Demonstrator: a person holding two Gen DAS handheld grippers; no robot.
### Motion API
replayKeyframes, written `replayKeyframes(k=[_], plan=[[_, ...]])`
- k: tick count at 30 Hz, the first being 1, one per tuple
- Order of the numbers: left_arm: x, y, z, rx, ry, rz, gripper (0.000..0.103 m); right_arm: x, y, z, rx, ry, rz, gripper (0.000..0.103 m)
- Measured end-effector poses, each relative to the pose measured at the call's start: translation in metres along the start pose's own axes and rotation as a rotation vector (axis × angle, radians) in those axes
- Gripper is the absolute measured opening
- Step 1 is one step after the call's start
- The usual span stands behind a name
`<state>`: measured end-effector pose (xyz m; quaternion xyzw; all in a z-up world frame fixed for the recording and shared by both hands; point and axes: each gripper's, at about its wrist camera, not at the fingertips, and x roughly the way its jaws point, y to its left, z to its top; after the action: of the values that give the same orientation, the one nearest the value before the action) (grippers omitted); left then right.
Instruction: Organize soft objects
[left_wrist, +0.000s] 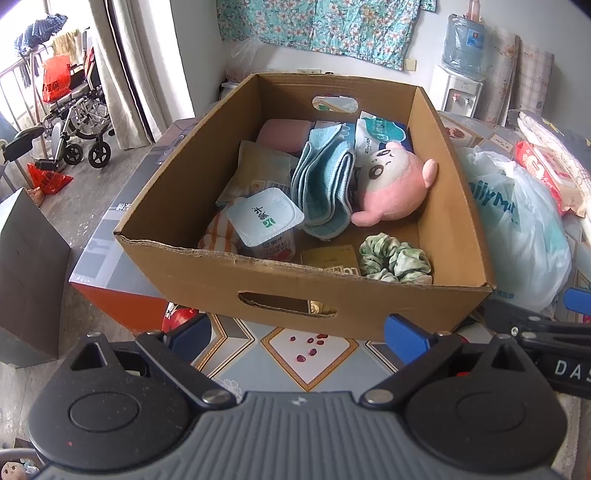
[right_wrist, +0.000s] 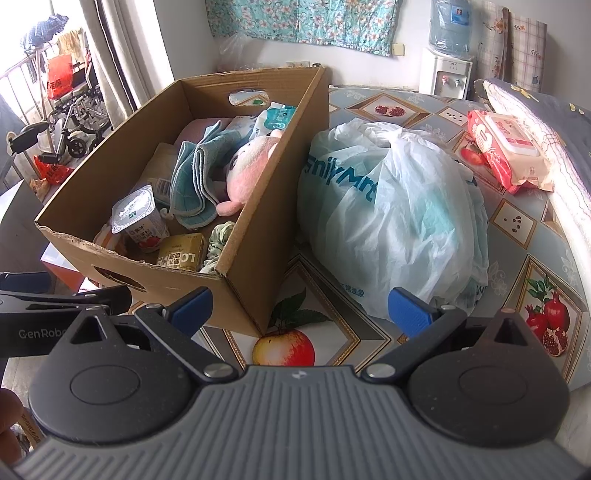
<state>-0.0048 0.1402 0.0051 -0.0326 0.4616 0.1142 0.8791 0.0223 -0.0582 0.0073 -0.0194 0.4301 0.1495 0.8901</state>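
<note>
Both grippers, left (left_wrist: 308, 334) and right (right_wrist: 308, 308), gape empty; grabbing the plush (left_wrist: 391, 184) could snag the towel (left_wrist: 325, 184).

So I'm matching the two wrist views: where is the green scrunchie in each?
Left wrist: scrunchie in the box's near right corner.
Right wrist: scrunchie mostly hidden behind the box's right wall, beside the yellow carton.
Shared landmark: pink plush.
</note>
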Motion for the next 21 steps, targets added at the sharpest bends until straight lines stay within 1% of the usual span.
replayKeyframes(k=[21], plan=[[0.0010, 0.0010, 0.0015, -0.005, 0.007, -0.001, 0.100, 0.0033, -0.0004, 0.0017, 0.008, 0.008, 0.007, 0.102]])
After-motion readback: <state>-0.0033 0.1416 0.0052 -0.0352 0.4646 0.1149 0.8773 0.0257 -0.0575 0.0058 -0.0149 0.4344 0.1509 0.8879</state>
